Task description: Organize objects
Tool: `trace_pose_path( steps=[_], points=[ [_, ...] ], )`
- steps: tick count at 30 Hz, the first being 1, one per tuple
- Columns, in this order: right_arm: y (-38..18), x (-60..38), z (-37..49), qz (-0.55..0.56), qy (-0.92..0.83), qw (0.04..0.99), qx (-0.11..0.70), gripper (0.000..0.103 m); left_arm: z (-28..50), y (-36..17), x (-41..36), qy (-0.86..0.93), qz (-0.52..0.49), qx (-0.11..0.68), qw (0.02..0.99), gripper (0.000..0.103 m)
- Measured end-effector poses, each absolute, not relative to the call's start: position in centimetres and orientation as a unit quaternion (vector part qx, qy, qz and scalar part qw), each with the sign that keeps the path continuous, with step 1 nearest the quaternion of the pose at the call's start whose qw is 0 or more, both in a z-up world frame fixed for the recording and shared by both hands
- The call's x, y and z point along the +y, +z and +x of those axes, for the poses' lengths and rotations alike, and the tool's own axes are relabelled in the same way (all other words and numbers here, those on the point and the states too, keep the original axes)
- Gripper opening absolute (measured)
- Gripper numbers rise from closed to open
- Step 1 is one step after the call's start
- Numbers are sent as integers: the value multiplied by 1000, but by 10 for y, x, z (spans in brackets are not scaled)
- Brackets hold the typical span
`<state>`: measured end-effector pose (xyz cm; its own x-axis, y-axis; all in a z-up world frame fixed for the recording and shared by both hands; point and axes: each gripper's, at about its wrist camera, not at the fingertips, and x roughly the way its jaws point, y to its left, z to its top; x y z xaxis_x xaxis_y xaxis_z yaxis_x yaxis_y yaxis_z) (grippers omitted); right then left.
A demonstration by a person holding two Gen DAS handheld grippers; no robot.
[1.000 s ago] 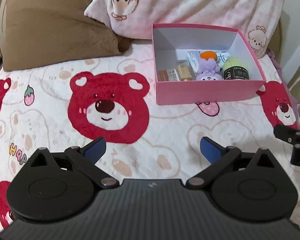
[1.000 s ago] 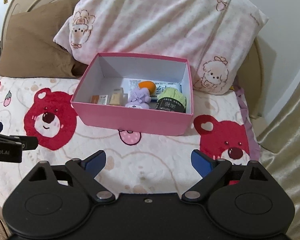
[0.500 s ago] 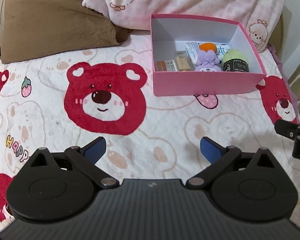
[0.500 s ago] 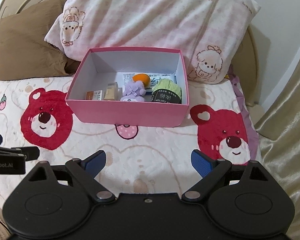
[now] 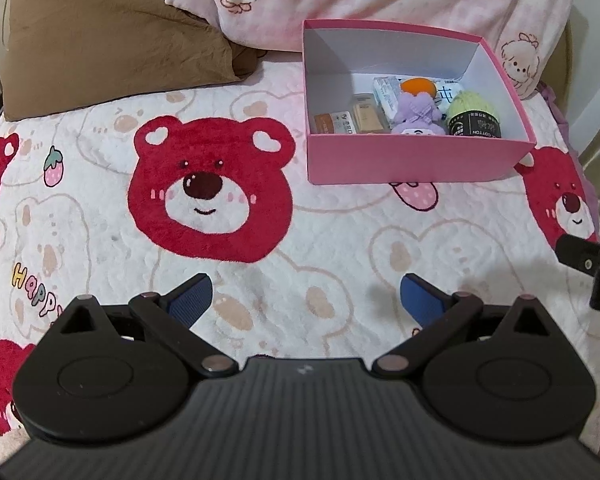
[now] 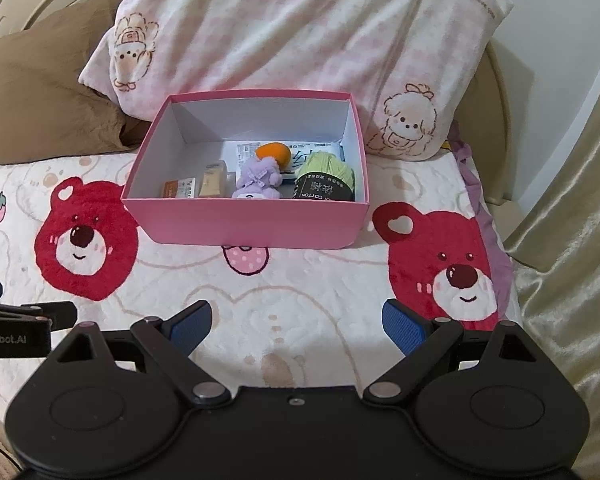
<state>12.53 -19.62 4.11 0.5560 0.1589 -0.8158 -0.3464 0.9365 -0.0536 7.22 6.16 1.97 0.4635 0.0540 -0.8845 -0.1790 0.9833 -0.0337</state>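
the box's (image 6: pixel 256 220) near wall hides the lower halves of everything inside, and the small print on the packets is too fine to read. the right gripper (image 6: pixel 297 325) shows only as a black sliver at the left camera's edge. the pink box sits on the bear blanket (image 5: pixel 328 248), touching the pink pillow (image 6: pixel 300 32) behind, its long axis running left to right. inside, from the left: an orange packet (image 6: pixel 178 189), a beige carton (image 6: pixel 212 180) lying front to back, a purple plush (image 6: pixel 258 178), green yarn (image 6: pixel 326 180) at the right wall; behind them an orange ball (image 6: pixel 274 152) on a flat white pack (image 6: pixel 308 152). left gripper (image 5: pixel 306 298) hovers over the blanket, fingers spread wide, nothing between them. right gripper the same, well short of the box. a brown pillow (image 5: pixel 108 32) lies far left.
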Motion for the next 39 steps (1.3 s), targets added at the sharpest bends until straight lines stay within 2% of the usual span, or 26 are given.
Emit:
trace_pose_path(
  steps=[39],
  points=[
    [39, -201, 130, -94, 146, 874, 453, 94, 77, 16, 66, 68, -46, 524, 848, 102]
  ],
)
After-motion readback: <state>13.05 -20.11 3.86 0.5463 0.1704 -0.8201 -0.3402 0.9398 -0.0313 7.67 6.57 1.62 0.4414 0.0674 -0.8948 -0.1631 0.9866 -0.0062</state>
